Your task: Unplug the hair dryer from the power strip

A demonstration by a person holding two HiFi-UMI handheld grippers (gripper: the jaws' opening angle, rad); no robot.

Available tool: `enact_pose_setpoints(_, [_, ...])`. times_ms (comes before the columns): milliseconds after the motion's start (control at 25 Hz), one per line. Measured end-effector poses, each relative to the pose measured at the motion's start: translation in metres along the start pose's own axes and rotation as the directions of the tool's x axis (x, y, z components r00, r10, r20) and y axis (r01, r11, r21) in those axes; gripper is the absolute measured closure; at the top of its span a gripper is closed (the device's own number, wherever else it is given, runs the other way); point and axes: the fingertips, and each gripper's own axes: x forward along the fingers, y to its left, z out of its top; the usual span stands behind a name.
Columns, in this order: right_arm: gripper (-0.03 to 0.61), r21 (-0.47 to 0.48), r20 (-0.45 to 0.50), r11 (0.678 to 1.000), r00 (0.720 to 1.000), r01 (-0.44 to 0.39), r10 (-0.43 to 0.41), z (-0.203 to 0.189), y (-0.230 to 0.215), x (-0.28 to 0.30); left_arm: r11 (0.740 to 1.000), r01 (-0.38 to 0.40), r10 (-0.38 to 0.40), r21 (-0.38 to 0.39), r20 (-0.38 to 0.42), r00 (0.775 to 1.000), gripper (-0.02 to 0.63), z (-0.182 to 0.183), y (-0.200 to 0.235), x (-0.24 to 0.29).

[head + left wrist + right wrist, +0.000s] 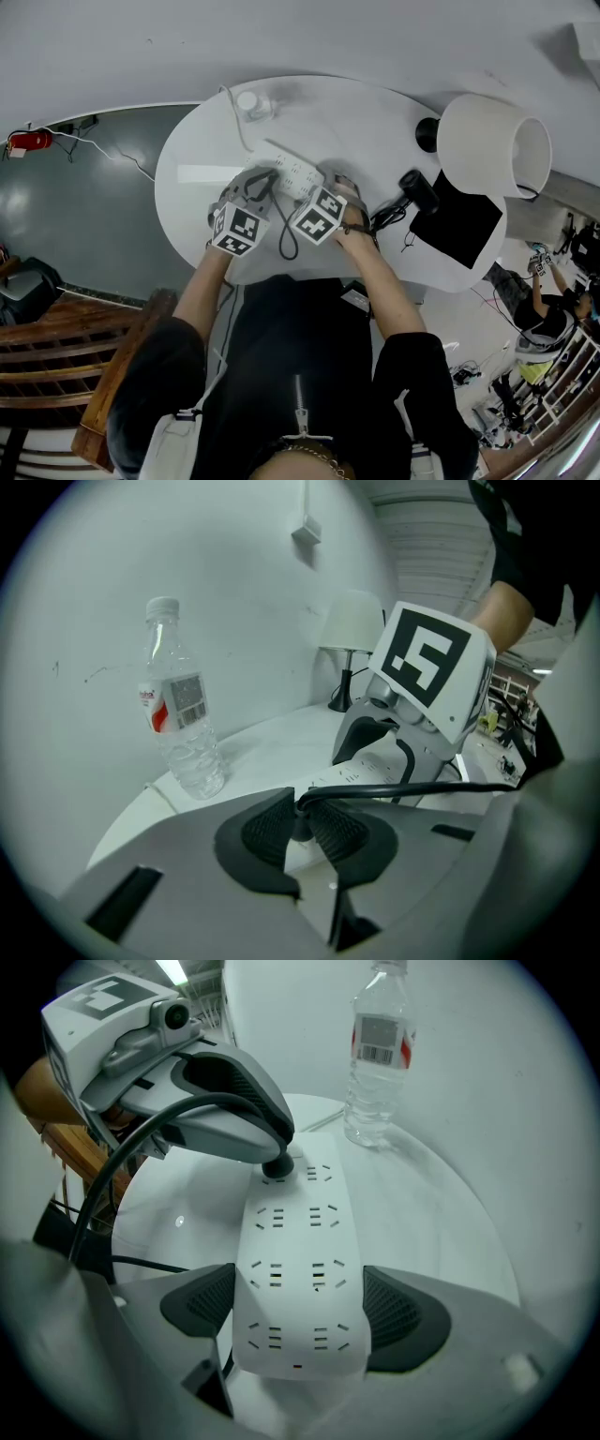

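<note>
A white power strip (pixel 294 175) lies on the round white table (pixel 197 150). My left gripper (pixel 300 832) is shut on the black plug (pixel 276 1168), which sits in a socket at the strip's far end. Its black cord (pixel 412 787) runs off to the right. My right gripper (pixel 300 1309) straddles the near end of the power strip (pixel 298 1269), with both pads (pixel 398 1312) against its sides. The black hair dryer (pixel 419 190) lies to the right on the table, beside the lamp.
A clear water bottle (pixel 181 714) stands beyond the strip near the table's far edge. A white-shaded lamp (pixel 492 145) stands at the right, with a black cloth (pixel 459 225) under it. The two grippers are close together over the strip.
</note>
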Motion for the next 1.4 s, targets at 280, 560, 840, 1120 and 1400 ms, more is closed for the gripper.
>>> enact_pose_setpoints(280, [0.163,0.000,0.003,1.000,1.000,0.000,0.000,0.002,0.000,-0.001,1.000,0.000,0.000,0.015,0.005,1.000,0.563,0.000,-0.001,-0.001])
enact_pose_setpoints(560, [0.163,0.001,0.003,1.000,1.000,0.001,-0.001,0.002,0.000,0.000,1.000,-0.004,0.004,0.031,-0.002,1.000,0.563,0.000,-0.001,-0.002])
enact_pose_setpoints(840, [0.163,-0.003,0.001,1.000,1.000,0.007,-0.007,0.002,-0.002,-0.001,0.997,-0.031,0.026,0.068,0.084,0.996,0.563,0.026,-0.001,-0.010])
enact_pose_setpoints(1120, [0.161,-0.001,0.008,1.000,1.000,0.005,-0.005,0.002,-0.001,0.000,0.997,-0.030,0.026,0.066,0.062,0.998,0.561,0.024,-0.002,-0.009])
enact_pose_setpoints(1400, [0.163,-0.022,0.058,0.999,0.998,0.031,-0.029,0.009,0.000,-0.008,0.996,-0.051,0.048,0.067,0.048,0.998,0.561,0.017,0.000,-0.016])
